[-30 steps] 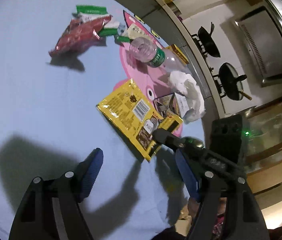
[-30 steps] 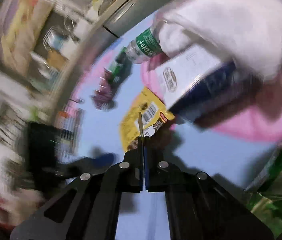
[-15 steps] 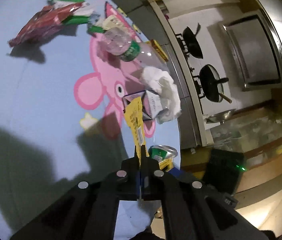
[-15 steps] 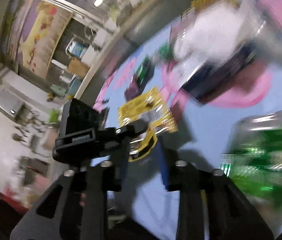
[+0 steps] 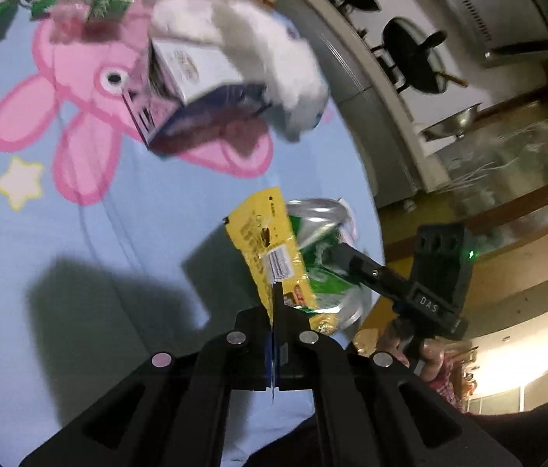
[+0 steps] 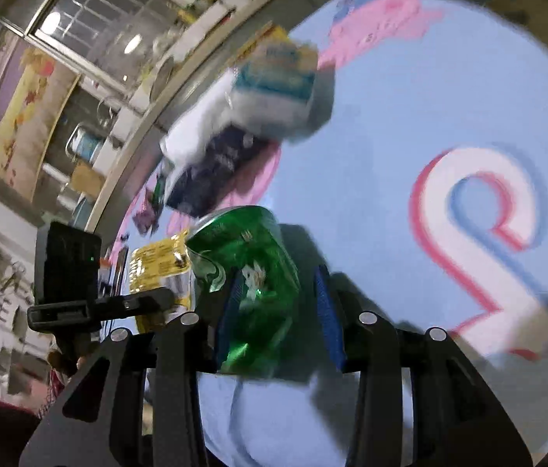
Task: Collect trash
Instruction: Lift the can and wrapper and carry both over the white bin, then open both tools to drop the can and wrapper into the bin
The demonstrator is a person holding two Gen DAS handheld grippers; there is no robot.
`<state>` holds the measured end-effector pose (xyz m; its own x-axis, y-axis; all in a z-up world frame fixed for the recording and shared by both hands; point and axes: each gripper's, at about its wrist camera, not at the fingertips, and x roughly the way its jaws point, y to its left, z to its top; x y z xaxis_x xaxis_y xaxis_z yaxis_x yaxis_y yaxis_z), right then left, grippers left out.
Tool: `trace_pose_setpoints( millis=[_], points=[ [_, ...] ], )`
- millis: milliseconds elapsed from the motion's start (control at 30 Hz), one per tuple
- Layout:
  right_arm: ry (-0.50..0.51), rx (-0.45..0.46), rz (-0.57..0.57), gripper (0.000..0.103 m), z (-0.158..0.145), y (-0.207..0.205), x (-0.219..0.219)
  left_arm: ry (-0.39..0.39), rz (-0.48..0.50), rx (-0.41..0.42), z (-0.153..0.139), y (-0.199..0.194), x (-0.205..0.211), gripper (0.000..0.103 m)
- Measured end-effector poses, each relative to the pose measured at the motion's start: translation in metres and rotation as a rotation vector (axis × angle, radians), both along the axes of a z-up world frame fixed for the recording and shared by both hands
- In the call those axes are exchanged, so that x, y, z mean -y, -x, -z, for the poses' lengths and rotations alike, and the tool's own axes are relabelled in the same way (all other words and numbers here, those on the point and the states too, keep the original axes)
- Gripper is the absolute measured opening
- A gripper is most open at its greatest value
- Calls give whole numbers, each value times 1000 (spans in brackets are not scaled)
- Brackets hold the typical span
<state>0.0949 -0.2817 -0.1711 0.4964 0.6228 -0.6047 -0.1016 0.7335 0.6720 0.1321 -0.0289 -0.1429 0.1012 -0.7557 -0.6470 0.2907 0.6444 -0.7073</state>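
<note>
Left wrist view: I am pinching a yellow wrapper point(image 5: 270, 249) in the left gripper point(image 5: 275, 303), jaws pressed together on it, above the blue tabletop point(image 5: 79, 241). Right wrist view: my right gripper point(image 6: 277, 292) is straddling a green can point(image 6: 258, 272), jaws spread, one pad touching its side.

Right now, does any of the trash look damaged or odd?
Yes. The green can between the right gripper fingers is crumpled and dented. The yellow wrapper pinched in the left gripper is creased.
</note>
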Motion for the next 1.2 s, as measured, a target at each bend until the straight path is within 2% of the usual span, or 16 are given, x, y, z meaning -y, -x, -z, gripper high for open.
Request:
trace_pose_setpoints(
  millis=[67, 200, 300, 467, 600, 733, 800, 900, 1100, 1133, 1200],
  points=[
    [-40, 2, -64, 31, 6, 0, -11, -31, 2, -13, 4, -1, 6, 0],
    [-83, 65, -69, 19, -2, 5, -3, -85, 25, 5, -3, -6, 20, 0],
    [-76, 107, 11, 15, -10, 7, 24, -106, 60, 36, -15, -16, 42, 0],
    [-80, 163, 220, 13, -21, 8, 100, -132, 169, 111, -40, -40, 116, 0],
    [-50, 227, 420, 13, -36, 13, 174, -158, 266, 185, -60, -71, 202, 0],
    [3, 252, 599, 13, -43, 8, 240, -198, 313, 259, -70, -102, 282, 0],
    [32, 252, 653, 13, -43, 1, 263, -225, 314, 298, -71, -118, 317, 0],
    [72, 243, 698, 13, -40, -8, 288, -248, 303, 309, -65, -138, 350, 0],
    [135, 194, 701, 14, -23, -34, 299, -341, 296, 348, -48, -152, 380, 1],
    [146, 185, 697, 14, -20, -40, 299, -363, 299, 352, -44, -152, 383, 2],
    [153, 172, 682, 17, -16, -47, 298, -404, 281, 360, -39, -152, 384, 26]
  ],
)
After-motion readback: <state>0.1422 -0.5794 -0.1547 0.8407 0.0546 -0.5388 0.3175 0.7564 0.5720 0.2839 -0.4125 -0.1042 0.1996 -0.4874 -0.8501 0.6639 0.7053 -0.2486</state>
